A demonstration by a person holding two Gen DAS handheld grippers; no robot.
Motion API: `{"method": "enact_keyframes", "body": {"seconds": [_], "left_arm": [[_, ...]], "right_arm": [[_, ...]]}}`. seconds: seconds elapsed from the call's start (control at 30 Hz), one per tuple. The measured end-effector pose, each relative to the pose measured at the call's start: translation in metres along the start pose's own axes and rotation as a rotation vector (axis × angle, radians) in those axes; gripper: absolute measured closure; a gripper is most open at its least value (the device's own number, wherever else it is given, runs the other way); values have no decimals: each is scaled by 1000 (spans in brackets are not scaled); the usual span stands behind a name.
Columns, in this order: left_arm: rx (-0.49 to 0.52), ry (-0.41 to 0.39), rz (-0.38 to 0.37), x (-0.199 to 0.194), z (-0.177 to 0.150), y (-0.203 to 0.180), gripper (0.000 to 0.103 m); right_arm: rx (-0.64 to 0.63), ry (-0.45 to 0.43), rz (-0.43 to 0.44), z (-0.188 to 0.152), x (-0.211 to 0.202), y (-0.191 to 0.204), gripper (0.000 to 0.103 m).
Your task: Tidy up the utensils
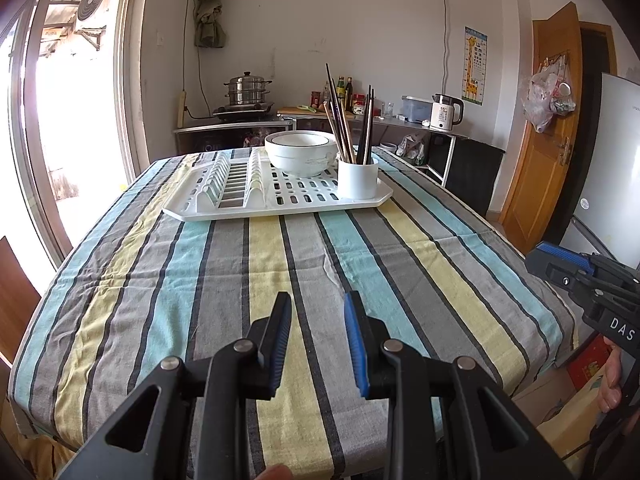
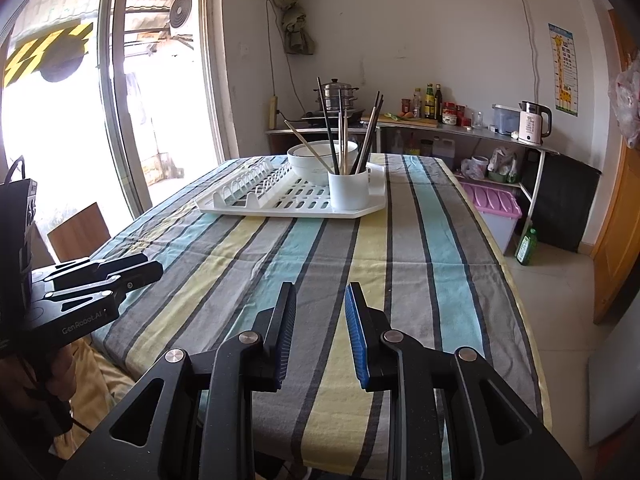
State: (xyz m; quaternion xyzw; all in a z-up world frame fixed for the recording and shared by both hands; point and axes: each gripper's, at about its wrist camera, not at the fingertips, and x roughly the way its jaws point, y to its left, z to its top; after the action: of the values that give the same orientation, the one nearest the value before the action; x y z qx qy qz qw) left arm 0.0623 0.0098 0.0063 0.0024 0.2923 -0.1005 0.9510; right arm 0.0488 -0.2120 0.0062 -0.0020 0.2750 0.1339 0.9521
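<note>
This was a home kitchen with a dining table in it. A striped tablecloth (image 1: 304, 264) covered the table, and a white dish rack (image 1: 276, 196) stood at its far end. Along the far wall ran a counter with a steamer pot (image 1: 246, 89) on a stove, sauce bottles (image 2: 433, 101) and an electric kettle (image 1: 446, 112). A refrigerator (image 1: 612, 168) stood at the right, beside a wooden door (image 1: 548, 128).

A white cylindrical holder (image 1: 357, 178) stands upright at the near right corner of a white slotted drying rack (image 1: 276, 196), dark and pale chopsticks (image 1: 340, 120) fanning out of it; white bowls (image 1: 300, 152) (stacked, dark-rimmed) sit just behind
</note>
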Motion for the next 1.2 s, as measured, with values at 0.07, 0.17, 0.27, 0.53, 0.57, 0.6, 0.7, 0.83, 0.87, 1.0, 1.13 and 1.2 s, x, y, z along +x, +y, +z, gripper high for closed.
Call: {"method": "enact_keyframes", "body": {"seconds": [0.07,0.17,0.27,0.53,0.57,0.6,0.7,0.83,0.87,1.0,1.13,1.2], "left_arm": [[2,2,1,1,0,-1,74],[6,4,-1,2,0,-2,74],[7,9,-5,3,0,-4,74],[12,12,-9,4,-1,-6,74],[12,12,-9,4,-1,-6,74],[11,12,-9,4,-1,-6,74],[12,12,-8,4,-1,-6,74],[12,12,-8,4,-1,-6,74],[13,12,-9,4,-1,-6,74],[15,12,-9,4,-2,-6,74],[20,12,-7,3,-2,-8,74],[20,12,-7,3,-2,-9,74]], "right_arm": [[-1,1,1,0,1,1,77],[-3,3,1,1,2,1,77],[-5,7,0,0,3,2,77],[-10,8,2,1,4,4,77],[-9,9,4,1,4,4,77],[-9,9,4,1,4,4,77],[-10,9,4,1,4,4,77],[-10,10,4,1,4,5,77],[-10,11,4,1,4,5,77],[-10,14,5,0,5,5,77],[-11,13,4,0,5,6,77],[-10,13,5,0,5,6,77]]}}
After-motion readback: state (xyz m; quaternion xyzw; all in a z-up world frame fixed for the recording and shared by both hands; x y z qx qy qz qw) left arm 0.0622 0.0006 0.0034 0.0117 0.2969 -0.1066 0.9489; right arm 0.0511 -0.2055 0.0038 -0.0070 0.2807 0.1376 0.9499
